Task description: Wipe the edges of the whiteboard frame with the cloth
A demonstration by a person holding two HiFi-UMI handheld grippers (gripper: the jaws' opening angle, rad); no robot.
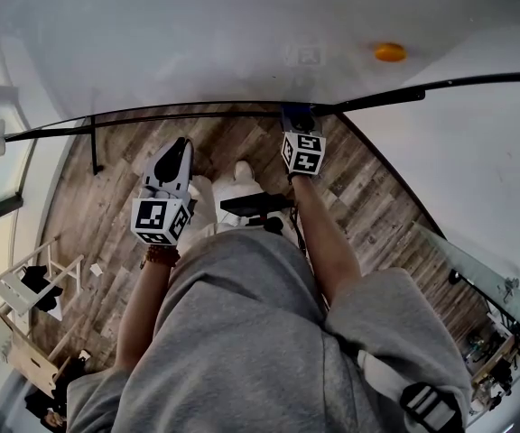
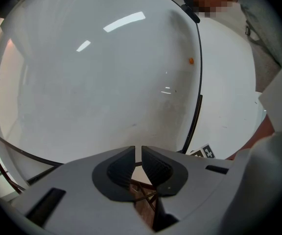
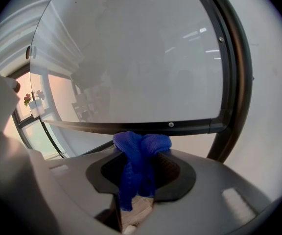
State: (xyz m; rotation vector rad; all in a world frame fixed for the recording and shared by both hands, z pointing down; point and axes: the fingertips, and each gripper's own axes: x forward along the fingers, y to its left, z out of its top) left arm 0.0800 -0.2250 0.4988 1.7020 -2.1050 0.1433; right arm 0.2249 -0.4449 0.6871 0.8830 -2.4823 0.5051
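**Cloth clamped in the right jaws, right at the bottom rail**

Cloth point(image 3: 140, 153), blue and bunched, sits pinched between the jaws of the right gripper point(image 3: 142, 156). Its long axis runs along the jaws, with a tail trailing back between the pads and a knotted head poking out front toward the board. The left gripper point(image 2: 141, 153) hangs lower and to the left over the wooden floor point(image 1: 233, 142), jaws drawn together to a thin slit with nothing in them. Each gripper's cube shows black-and-white square markers and no words.

Just past the cloth's head runs the whiteboard frame point(image 3: 170, 126), a black bottom rail lying left to right that meets an upright at the corner on the right. The cloth's head sits right at that rail, though I can't tell if it presses on it. Beyond is the whiteboard point(image 1: 242, 34), with a faint mark too blurred to read and an orange dot point(image 1: 389, 52) off to the right.
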